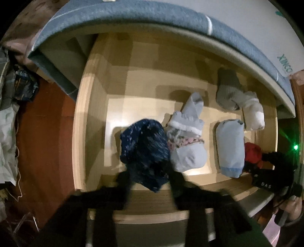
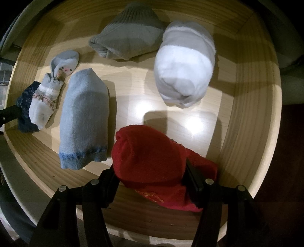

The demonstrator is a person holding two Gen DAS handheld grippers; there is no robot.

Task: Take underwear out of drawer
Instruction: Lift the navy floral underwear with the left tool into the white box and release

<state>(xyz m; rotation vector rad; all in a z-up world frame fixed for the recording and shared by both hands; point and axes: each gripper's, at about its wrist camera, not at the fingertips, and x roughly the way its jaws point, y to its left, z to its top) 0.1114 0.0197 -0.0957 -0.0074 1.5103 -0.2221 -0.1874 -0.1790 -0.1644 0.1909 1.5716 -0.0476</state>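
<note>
The wooden drawer stands pulled out, with several rolled bundles of cloth in it. My left gripper points down into it, shut on a dark blue speckled bundle whose lower part sits squeezed between the blurred fingers. In the right wrist view that bundle shows at the far left. My right gripper is shut on a red bundle near the drawer's front wall, a pad pressed on each side. The red bundle also shows in the left wrist view.
In the drawer lie a light blue roll, a small pale bundle with pink trim, a grey bundle and a white bundle. A blue-grey padded edge overhangs the back. Red-brown floor and piled clutter lie left.
</note>
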